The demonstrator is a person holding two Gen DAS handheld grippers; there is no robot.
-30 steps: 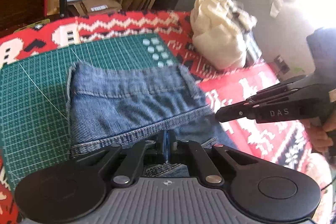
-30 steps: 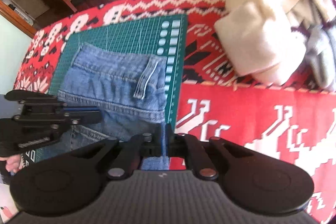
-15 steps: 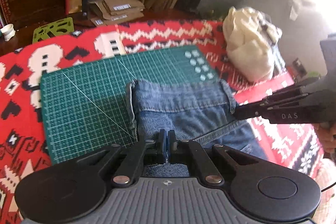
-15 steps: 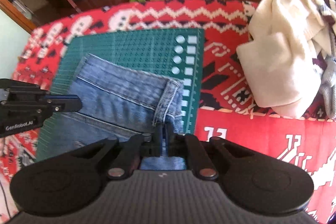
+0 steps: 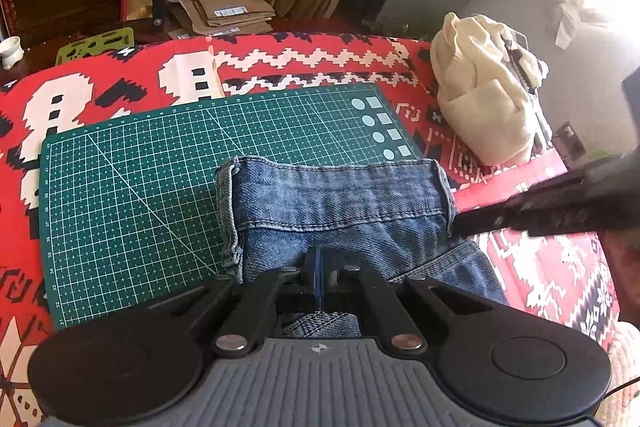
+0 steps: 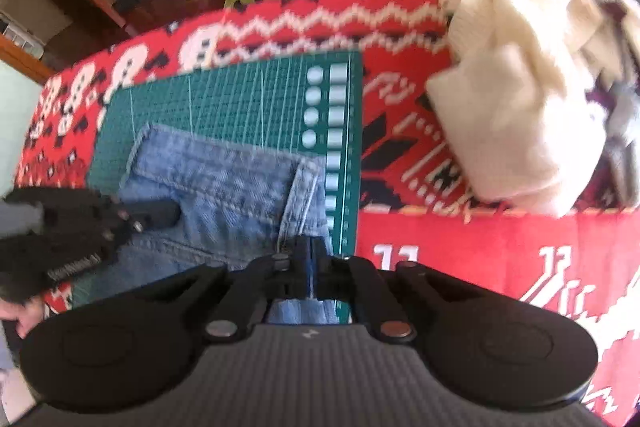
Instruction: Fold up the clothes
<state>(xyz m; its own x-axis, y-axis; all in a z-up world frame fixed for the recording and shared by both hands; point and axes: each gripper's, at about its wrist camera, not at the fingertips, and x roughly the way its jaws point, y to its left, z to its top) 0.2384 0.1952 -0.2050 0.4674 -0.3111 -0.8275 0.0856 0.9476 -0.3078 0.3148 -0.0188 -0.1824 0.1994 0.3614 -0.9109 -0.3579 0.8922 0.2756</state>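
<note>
Blue jeans (image 5: 340,203) lie folded on the green cutting mat (image 5: 160,167), their far edge forming a rounded fold. My left gripper (image 5: 320,267) is shut on denim at the near middle of the bundle. The right gripper (image 5: 464,223) reaches in from the right and meets the jeans' right edge. In the right wrist view the jeans (image 6: 224,187) sit on the mat (image 6: 260,95), and my right gripper (image 6: 310,255) is shut on the denim by the right seam. The left gripper (image 6: 168,213) comes in from the left over the jeans, a hand behind it.
A red patterned blanket (image 5: 304,63) covers the surface under the mat. A pile of cream garments (image 5: 484,107) (image 6: 520,99) sits at the right. Cardboard, drawers and a dark shelf stand beyond the far edge. The mat's left half is bare.
Both grippers have drawn back toward the near side with the denim held. The jeans now sit further right on the mat, with more bare mat showing at the left and far side.
</note>
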